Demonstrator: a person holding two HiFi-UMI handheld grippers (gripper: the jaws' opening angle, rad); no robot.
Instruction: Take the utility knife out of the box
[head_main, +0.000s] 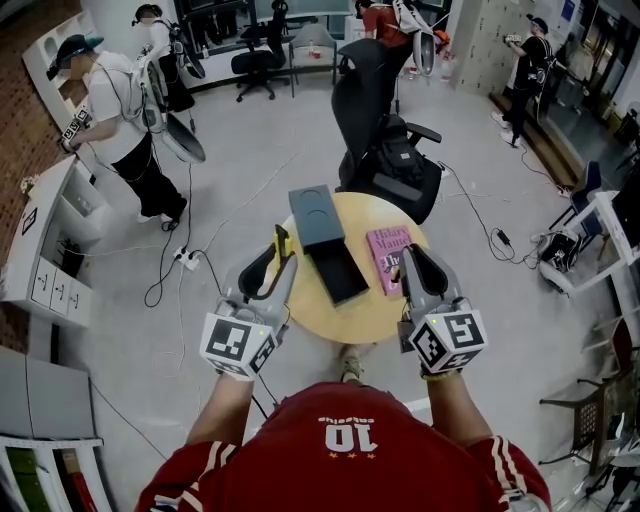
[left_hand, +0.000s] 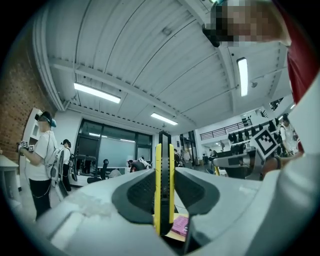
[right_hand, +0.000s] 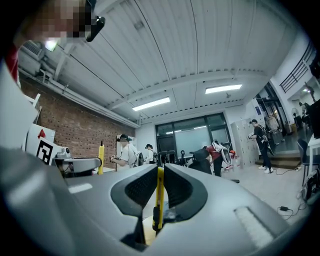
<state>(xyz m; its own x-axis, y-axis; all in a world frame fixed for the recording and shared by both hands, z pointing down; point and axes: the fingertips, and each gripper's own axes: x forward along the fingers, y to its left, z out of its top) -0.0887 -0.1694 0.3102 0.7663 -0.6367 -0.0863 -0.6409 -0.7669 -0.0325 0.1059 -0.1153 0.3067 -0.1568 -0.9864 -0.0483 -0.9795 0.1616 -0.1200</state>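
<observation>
The round wooden table (head_main: 370, 312) sat below both my grippers. On it the open box (head_main: 337, 274) lay with its slate lid (head_main: 316, 214) touching its far end. A pink book (head_main: 386, 256) lay just beside the box on the right.

The left gripper (head_main: 280, 265) was raised over the table's left edge, clear of the box. Its jaws were clamped on the utility knife (left_hand: 164, 190), so the knife was out of the box and up in the air. The knife stood upright between the pads, its black slider track facing the camera. The pads bore on its two narrow yellow edges, low on the body, and most of its length rose above them.

The right gripper (head_main: 412, 262) hung over the book with its jaws nearly together, pinched on a thin yellow piece (right_hand: 159, 192). I could not tell what that piece was.

I judged the knife light and stiff, with a smooth plastic shell that could twist or slide under a narrow pinch. With so much length above the pads it could lever sideways if I swung it quickly. I thought the body's middle the safer place to hold, away from the slider and the blade end. I could not see whether the blade was drawn in, so I treated the top end as sharp.
</observation>
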